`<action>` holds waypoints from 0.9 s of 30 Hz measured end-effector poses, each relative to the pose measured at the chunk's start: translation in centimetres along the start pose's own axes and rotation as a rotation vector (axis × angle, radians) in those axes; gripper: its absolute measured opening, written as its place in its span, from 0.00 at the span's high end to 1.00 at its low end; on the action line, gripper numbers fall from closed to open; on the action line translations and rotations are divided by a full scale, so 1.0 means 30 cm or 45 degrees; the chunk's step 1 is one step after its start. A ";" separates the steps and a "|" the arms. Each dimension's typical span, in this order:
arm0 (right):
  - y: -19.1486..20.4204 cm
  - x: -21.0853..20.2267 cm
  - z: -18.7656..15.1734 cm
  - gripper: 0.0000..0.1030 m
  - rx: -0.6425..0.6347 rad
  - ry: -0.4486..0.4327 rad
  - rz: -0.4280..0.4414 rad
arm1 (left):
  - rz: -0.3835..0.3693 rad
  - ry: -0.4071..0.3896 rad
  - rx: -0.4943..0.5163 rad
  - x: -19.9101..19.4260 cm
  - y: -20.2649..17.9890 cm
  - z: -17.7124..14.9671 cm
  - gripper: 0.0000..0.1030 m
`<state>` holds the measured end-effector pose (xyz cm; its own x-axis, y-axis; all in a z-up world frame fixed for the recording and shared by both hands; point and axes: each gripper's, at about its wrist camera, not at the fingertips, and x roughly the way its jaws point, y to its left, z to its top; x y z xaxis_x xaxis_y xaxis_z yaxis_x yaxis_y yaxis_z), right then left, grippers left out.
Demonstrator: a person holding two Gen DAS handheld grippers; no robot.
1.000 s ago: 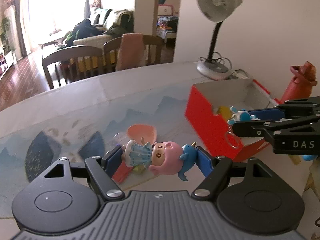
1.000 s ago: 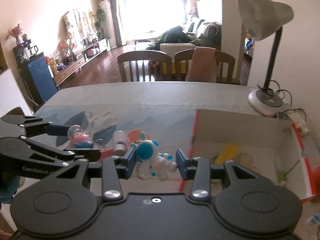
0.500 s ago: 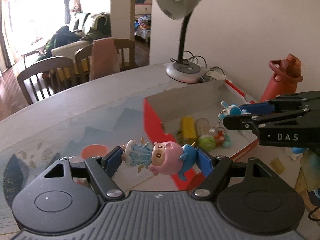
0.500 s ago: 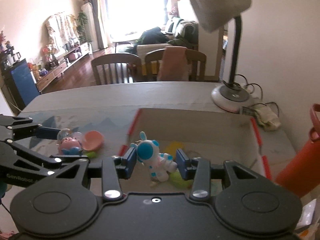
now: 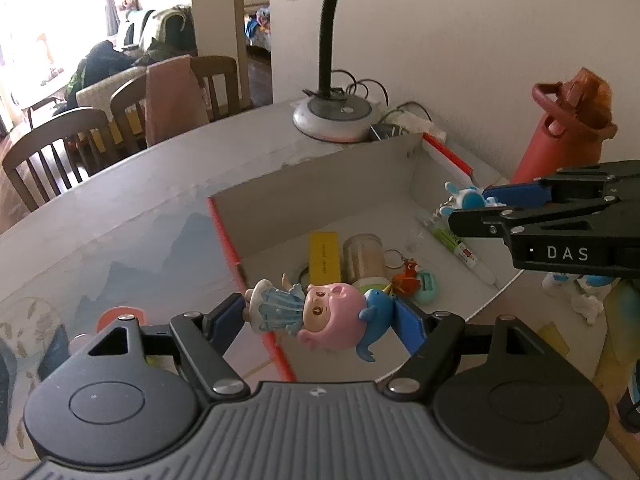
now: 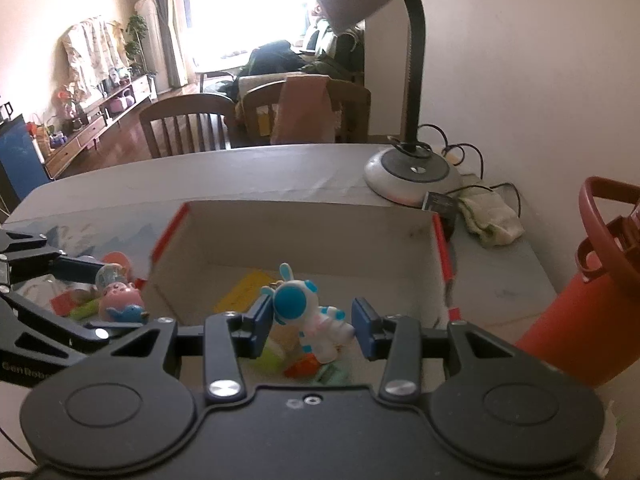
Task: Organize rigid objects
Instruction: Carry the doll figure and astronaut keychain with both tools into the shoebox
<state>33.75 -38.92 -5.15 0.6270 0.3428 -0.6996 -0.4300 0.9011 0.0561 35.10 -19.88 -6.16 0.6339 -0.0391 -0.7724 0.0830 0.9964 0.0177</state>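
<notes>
Carrying two toys toward an open box (image 5: 416, 168), both grippers hang over it at mid-frame. The left gripper (image 5: 320, 318) has its jaws pinching a pink-headed doll (image 5: 316, 314) lengthwise, above the box's red near-left edge (image 5: 228, 236). The right gripper (image 6: 312, 326) has its jaws pinching a white-and-blue astronaut figure (image 6: 308, 312) above the box floor. Judged from this, the drop-off step is in hand; next, each toy needs lowering and releasing onto bare floor. Room is widest toward the back wall; a yellow block (image 5: 325, 254), a jar (image 5: 363, 254) and keychains crowd the front. A desk lamp (image 6: 412, 168) and red bottle (image 6: 592, 320) flank the box on the tabletop (image 5: 120, 208).
</notes>
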 end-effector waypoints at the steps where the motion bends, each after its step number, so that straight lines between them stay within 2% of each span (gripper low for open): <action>1: -0.014 0.011 0.003 0.59 0.002 0.004 -0.003 | 0.000 0.013 0.001 0.017 -0.008 0.007 0.24; 9: -0.083 0.106 -0.001 0.59 0.022 0.047 -0.024 | 0.011 0.122 0.018 0.156 -0.074 0.043 0.24; 20: -0.105 0.258 -0.008 0.59 -0.006 0.152 -0.041 | 0.025 0.295 -0.058 0.325 -0.093 0.057 0.24; 27: -0.082 0.314 -0.021 0.59 -0.069 0.202 -0.030 | 0.085 0.311 0.011 0.357 -0.141 0.056 0.24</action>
<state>40.30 -38.08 -12.33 0.5283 0.2718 -0.8044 -0.4536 0.8912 0.0032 42.81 -24.64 -13.43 0.4336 0.0469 -0.8999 0.0543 0.9955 0.0781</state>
